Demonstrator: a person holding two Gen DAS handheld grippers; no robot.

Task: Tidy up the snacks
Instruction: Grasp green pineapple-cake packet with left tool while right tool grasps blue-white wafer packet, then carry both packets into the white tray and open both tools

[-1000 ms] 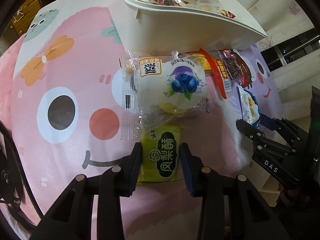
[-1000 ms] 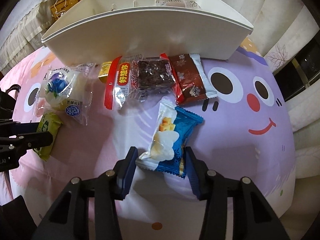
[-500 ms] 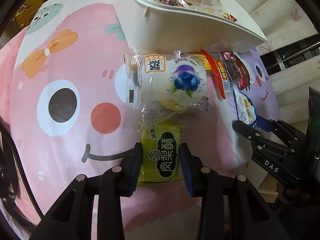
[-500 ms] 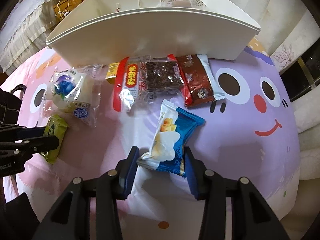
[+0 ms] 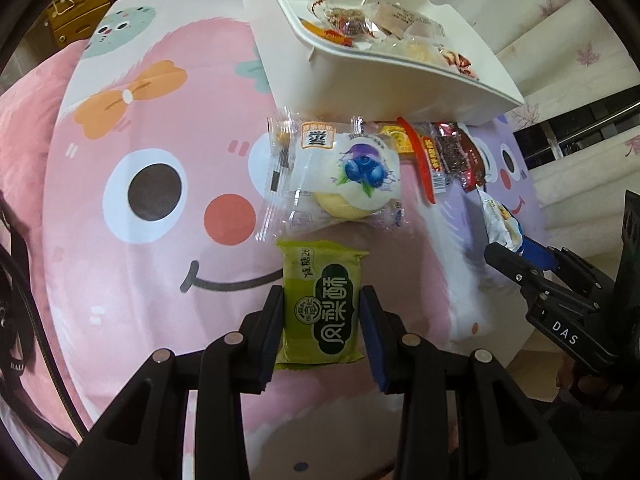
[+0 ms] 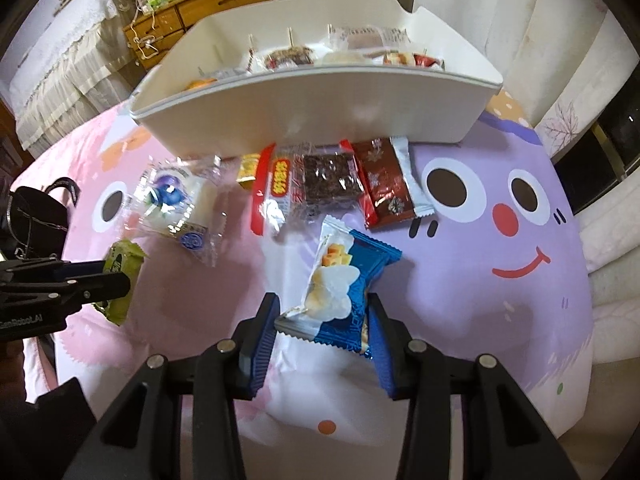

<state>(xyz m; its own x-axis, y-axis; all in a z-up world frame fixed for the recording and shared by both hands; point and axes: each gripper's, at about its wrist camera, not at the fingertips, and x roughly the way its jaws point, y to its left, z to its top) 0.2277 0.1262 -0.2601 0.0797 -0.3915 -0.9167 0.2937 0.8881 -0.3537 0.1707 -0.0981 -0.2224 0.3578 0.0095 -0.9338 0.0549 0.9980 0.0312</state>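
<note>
My left gripper (image 5: pixel 322 312) is shut on a green snack packet (image 5: pixel 320 304) and holds it above the pink cartoon cloth. My right gripper (image 6: pixel 322 320) is shut on a blue and white snack packet (image 6: pixel 344 284) and holds it above the cloth. The white bin (image 5: pixel 360 80) stands beyond, with several wrapped snacks inside; it also shows in the right wrist view (image 6: pixel 320 112). A clear blueberry bun pack (image 5: pixel 348 176) lies just past the green packet. The right gripper also shows at the right of the left wrist view (image 5: pixel 516 256).
A red-edged dark cake pack (image 6: pixel 308 184) and a brown snowflake bar (image 6: pixel 384 180) lie against the bin's front wall, with a small yellow packet (image 6: pixel 248 168) beside them. The cloth's purple half (image 6: pixel 500 280) spreads right. A wooden cabinet (image 6: pixel 192 12) stands behind.
Both grippers have risen with their packets, and the bin's inside has come more into view. The other snacks have not moved.
</note>
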